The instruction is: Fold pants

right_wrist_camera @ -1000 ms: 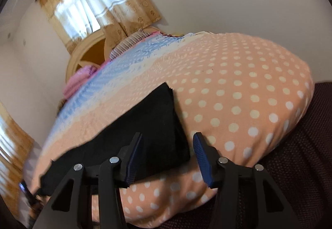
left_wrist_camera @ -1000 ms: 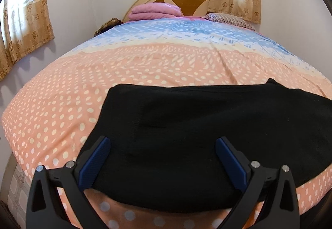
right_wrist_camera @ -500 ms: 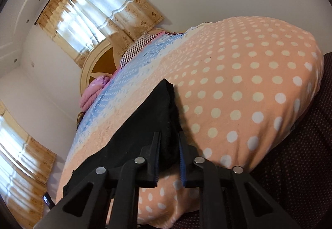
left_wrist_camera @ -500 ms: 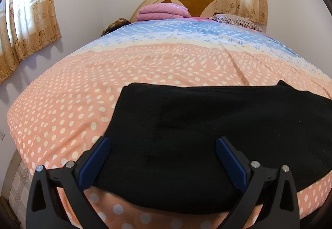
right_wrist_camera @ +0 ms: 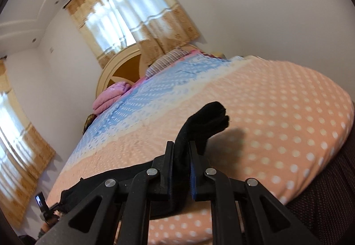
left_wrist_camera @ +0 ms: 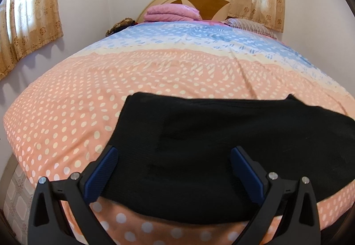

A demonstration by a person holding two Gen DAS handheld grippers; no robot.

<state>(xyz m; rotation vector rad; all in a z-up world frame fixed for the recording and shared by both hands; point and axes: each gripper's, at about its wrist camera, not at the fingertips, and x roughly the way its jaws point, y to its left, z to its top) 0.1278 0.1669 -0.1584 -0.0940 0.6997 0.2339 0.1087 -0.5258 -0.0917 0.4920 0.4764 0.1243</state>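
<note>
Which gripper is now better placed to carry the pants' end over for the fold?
Right: the right gripper is shut on the black pants, lifting one end. The left gripper is open, gripping nothing.

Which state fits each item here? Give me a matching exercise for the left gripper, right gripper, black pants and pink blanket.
Column one:
1. left gripper
2. right gripper
3. black pants
4. pink blanket

Column two:
A. folded by the headboard
B. open, above the cloth
C. one end lifted off the bed
D. shut on cloth

Pairs: 1-B, 2-D, 3-C, 4-A
</note>
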